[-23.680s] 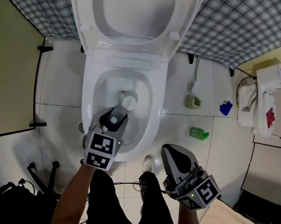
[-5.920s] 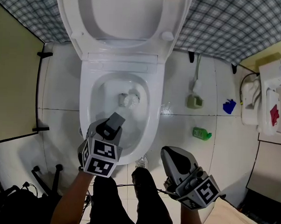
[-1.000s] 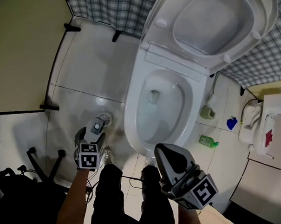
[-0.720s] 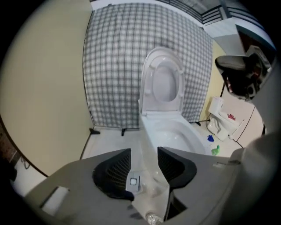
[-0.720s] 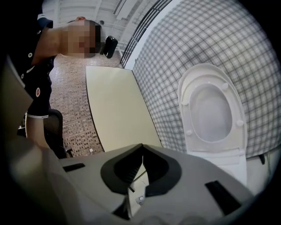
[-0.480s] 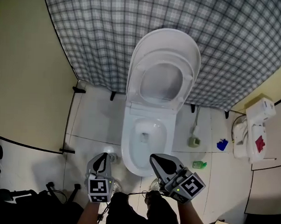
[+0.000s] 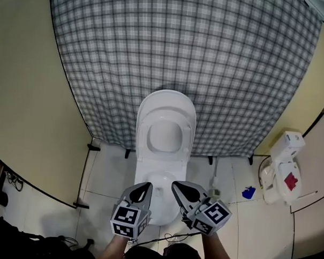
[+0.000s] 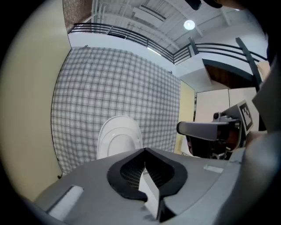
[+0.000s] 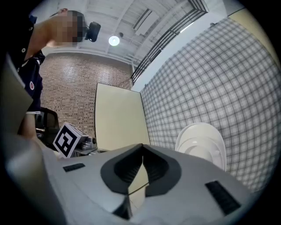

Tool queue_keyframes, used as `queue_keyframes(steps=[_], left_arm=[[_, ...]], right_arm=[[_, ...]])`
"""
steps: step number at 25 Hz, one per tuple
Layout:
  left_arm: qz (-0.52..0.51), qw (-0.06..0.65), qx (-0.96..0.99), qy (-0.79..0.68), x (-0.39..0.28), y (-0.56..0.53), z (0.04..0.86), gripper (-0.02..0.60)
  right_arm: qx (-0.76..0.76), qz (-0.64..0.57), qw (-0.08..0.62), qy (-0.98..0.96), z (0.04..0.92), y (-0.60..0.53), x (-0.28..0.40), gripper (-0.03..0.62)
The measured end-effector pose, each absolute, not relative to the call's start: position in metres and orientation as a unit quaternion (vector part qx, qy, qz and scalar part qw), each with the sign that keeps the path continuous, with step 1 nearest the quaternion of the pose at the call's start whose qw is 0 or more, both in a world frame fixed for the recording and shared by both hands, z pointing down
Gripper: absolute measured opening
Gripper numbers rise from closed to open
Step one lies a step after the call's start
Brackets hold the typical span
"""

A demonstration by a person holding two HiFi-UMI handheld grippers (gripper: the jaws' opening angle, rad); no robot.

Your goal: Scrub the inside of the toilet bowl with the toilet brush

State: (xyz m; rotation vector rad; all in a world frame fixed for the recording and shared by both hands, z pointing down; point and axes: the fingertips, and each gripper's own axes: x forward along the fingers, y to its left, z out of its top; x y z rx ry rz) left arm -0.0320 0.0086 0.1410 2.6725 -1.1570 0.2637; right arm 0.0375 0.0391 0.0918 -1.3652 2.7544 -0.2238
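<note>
White toilet bowl point(image 7: 161, 180) sits below both grippers, lid up. Left gripper point(image 7: 144, 186) fingers just closed on nothing; right gripper point(image 7: 176, 186) fingers together, also empty. Toilet brush not visible. Risk: stopping now may leave the bowl half-scrubbed.

The toilet bowl point(image 7: 161, 180) was white and oval and stood on the pale tiled floor point(image 7: 109, 175) with its back to the grey checked wall point(image 7: 176, 57). From my head view I looked almost straight down into it. Only the rear part of its basin showed, smooth and glossy, because my left gripper point(image 7: 145, 185) and right gripper point(image 7: 176, 186) hung in front of its near rim. The seat and lid point(image 7: 166, 124) were both raised, standing upright and leaning back against the checked wall, with the ring of the seat lying inside the lid's wider outline. In both gripper views the raised lid showed as a pale oval ahead of the jaws.
</note>
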Motion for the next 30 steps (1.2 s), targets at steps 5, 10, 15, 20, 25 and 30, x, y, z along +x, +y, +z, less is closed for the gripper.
queue_keyframes(steps=[5, 10, 15, 20, 25, 30], left_arm=[[0.04, 0.096, 0.924, -0.367, 0.0, 0.013, 0.08, 0.002], [0.032, 0.086, 0.938, -0.333, 0.005, 0.016, 0.047, 0.001], [0.026, 0.076, 0.948, -0.309, -0.015, 0.028, 0.032, 0.0], [0.04, 0.06, 0.951, -0.3, -0.016, 0.021, 0.02, 0.0], [0.048, 0.053, 0.952, -0.297, 0.0, 0.01, 0.012, 0.0], [0.056, 0.051, 0.955, -0.287, 0.005, 0.008, 0.006, 0.0]], right_arm=[[-0.425, -0.034, 0.03, 0.904, 0.046, 0.048, 0.041, 0.0], [-0.437, -0.005, 0.032, 0.899, 0.011, 0.051, 0.033, 0.0], [-0.46, 0.012, 0.035, 0.887, -0.003, 0.058, 0.009, 0.0], [-0.477, 0.007, 0.037, 0.878, -0.008, 0.051, 0.01, 0.0], [-0.482, 0.008, 0.035, 0.875, -0.018, 0.041, 0.025, 0.0], [-0.485, 0.002, 0.027, 0.874, -0.019, 0.04, 0.028, 0.0]])
